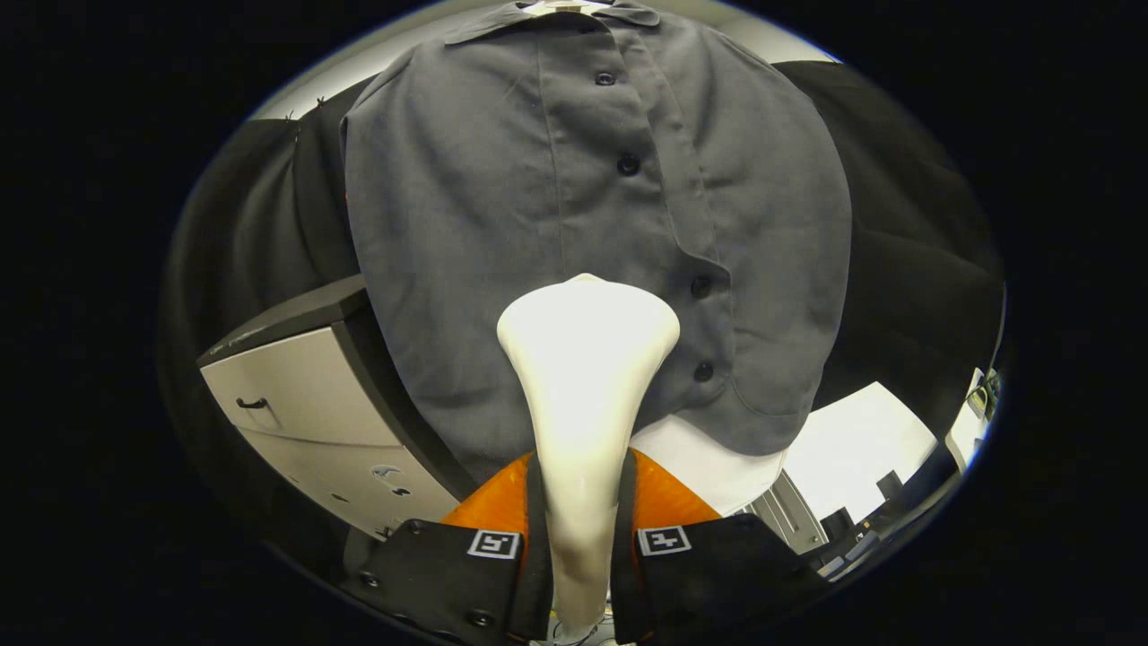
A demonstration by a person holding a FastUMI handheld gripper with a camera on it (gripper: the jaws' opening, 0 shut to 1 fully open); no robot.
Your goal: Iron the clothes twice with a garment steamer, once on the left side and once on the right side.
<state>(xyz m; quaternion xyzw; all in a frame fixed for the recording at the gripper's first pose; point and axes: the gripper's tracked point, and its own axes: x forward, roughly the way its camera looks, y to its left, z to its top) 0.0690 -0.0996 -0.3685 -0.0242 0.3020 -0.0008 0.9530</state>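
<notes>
Pale drawer cabinet with dark top and small black handle

One shirt, one steamer, one cabinet

claw clamps steamer | shirt blocks ahead | cabinet crowds left

Pale drawer cabinet against black cloth wall.
</notes>
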